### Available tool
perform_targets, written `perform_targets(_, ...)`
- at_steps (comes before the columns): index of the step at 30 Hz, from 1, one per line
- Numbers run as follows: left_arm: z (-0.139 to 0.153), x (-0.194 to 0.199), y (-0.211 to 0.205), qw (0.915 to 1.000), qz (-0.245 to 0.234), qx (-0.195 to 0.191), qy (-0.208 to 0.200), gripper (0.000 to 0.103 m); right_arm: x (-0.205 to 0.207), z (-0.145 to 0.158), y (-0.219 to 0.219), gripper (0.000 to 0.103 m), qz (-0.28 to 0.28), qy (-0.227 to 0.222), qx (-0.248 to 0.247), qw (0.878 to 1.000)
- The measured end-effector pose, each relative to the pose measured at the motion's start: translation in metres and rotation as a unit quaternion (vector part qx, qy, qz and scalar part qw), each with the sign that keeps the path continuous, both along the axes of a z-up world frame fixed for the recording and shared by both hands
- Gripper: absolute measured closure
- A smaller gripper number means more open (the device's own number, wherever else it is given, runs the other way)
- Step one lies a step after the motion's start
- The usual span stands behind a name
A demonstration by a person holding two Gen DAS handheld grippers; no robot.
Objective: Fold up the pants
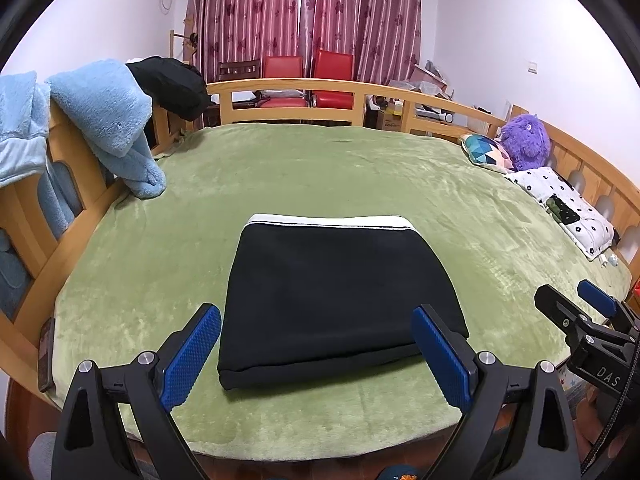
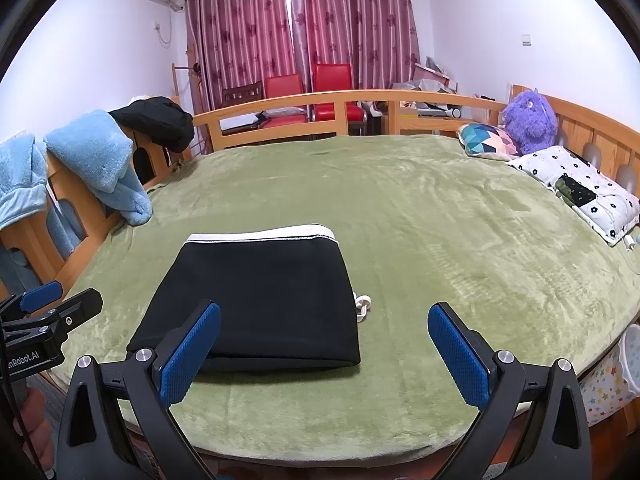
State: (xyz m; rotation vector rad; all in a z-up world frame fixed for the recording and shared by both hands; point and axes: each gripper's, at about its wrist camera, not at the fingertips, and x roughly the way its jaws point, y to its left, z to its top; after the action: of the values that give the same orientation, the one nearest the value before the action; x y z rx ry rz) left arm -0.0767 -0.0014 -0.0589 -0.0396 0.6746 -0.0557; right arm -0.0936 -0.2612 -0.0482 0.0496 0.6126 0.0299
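Observation:
The black pants [image 1: 336,292] lie folded into a neat rectangle on the green bed cover [image 1: 360,168], a white band along their far edge. A white drawstring [image 2: 363,307] pokes out at their right side. My left gripper [image 1: 318,322] hovers over the near edge of the pants [image 2: 260,296], jaws wide open, nothing between the blue pads [image 1: 192,356]. My right gripper [image 2: 324,318] hangs open near the bundle's right front corner, gripping nothing. Each gripper shows at the edge of the other's view: the right gripper [image 1: 576,304] and the left gripper [image 2: 60,296].
A wooden bed rail [image 1: 288,92] runs round the far sides. Blue fleece [image 1: 108,120] and a dark garment [image 1: 172,84] hang over the left rail. A purple plush toy [image 1: 524,140] and pillows [image 1: 568,204] sit at the right. Red chairs [image 1: 308,76] stand behind.

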Motion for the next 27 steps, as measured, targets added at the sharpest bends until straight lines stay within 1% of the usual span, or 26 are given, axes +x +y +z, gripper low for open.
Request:
perform_targets(9,0.0002,0.001,0.0075,1.0,0.002,-0.005,0.0,0.006,0.0012,-0.0004,0.0051,0.001,0.0,0.002,-0.001,1.0)
perform_targets(27,0.0031,-0.0017,0.0053,1.0,0.002,-0.008,-0.001,0.006,0.0015,-0.0019,0.0039,0.001,-0.014,0.005,0.005,1.0)
